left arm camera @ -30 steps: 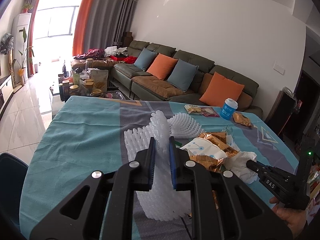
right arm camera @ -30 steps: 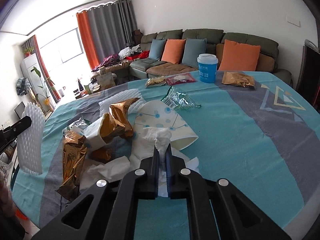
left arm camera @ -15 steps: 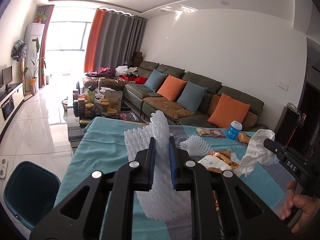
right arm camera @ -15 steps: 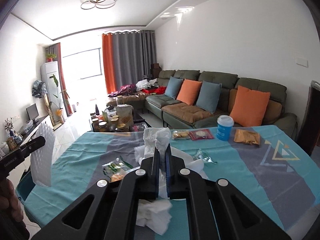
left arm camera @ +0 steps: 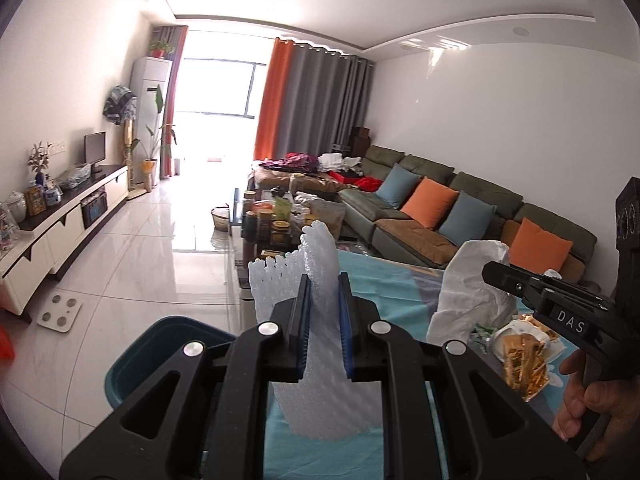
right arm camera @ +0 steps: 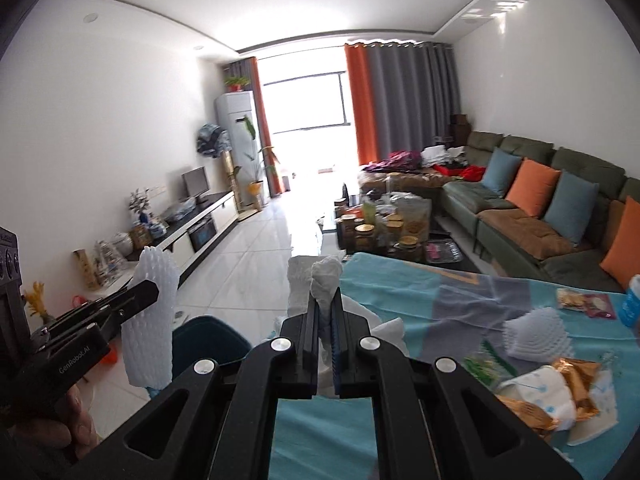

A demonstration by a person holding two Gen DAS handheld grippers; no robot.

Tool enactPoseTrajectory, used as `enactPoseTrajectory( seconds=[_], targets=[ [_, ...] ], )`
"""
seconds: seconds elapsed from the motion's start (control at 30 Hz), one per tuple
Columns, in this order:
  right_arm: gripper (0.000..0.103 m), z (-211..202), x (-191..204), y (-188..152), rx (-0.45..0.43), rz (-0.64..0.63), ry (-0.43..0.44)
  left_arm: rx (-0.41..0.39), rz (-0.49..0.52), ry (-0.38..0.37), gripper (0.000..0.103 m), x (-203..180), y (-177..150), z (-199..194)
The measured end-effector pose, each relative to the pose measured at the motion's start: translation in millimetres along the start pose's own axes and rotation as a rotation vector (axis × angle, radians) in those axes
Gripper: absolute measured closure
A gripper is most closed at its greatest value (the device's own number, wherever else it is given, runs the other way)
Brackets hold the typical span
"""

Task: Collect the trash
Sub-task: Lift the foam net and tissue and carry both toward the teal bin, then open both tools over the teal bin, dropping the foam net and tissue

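My left gripper (left arm camera: 323,280) is shut on a white foam net sleeve (left arm camera: 320,364), lifted near the left edge of the table (left arm camera: 384,284). The right wrist view shows that same gripper (right arm camera: 154,286) and foam net (right arm camera: 148,344) at the left. My right gripper (right arm camera: 326,292) is shut on crumpled white tissue (right arm camera: 324,278); in the left wrist view it (left arm camera: 486,270) holds the tissue (left arm camera: 468,292) above the table. A dark teal bin (left arm camera: 160,352) stands on the floor just past the table's edge, also seen as the bin (right arm camera: 208,340) below both grippers.
On the teal cloth lie gold wrappers with a paper cup (right arm camera: 552,392), another foam net (right arm camera: 536,334), small snack packets (right arm camera: 584,302) and a blue cup (right arm camera: 632,300). A cluttered coffee table (right arm camera: 384,228), a green sofa (right arm camera: 540,216) and a TV cabinet (left arm camera: 60,216) surround the tiled floor.
Both grippers have lifted off the trash pile and swung left toward the table's edge, carrying the foam net and the tissue. The bin has come into view below them.
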State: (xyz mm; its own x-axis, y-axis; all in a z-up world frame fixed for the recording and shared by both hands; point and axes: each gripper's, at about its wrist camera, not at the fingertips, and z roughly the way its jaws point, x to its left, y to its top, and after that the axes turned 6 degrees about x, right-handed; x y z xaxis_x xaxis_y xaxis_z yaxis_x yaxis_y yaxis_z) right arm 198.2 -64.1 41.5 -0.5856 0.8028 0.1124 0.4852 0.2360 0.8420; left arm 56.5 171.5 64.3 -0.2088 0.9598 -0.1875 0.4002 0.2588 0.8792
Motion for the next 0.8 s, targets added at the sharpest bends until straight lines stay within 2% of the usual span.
enactPoseTrajectory(
  seconds=[0.13,0.27,0.37,0.53,0.63,0.8],
  targets=[
    [0.099,40.9,42.4,10.1,0.073,-0.063,0.096,0.02,-0.047,0.069,0.09,43.1,-3.4,-4.1],
    [0.099,93.1,77.6,15.1,0.199,-0.084,0.19,0.067,-0.12,0.11,0.09,91.2,-9.5,1.3],
    [0.099,128.3,98.7,15.2,0.284,-0.1,0.224,0.095,-0.141,0.148,0.09,124.3,-21.0,5.2],
    [0.099,182.3,129.6,8.3,0.428,-0.131,0.24,0.16,-0.2,0.177,0.09,179.7,-40.0,27.0],
    [0.099,209.5,140.9,1.6,0.497,-0.156,0.232,0.206,-0.258,0.164,0.09,199.2,-49.8,52.2],
    [0.099,232.0,159.7,-12.4,0.589,-0.181,0.229,0.269,-0.327,0.147,0.089,225.6,-70.4,89.2]
  ],
)
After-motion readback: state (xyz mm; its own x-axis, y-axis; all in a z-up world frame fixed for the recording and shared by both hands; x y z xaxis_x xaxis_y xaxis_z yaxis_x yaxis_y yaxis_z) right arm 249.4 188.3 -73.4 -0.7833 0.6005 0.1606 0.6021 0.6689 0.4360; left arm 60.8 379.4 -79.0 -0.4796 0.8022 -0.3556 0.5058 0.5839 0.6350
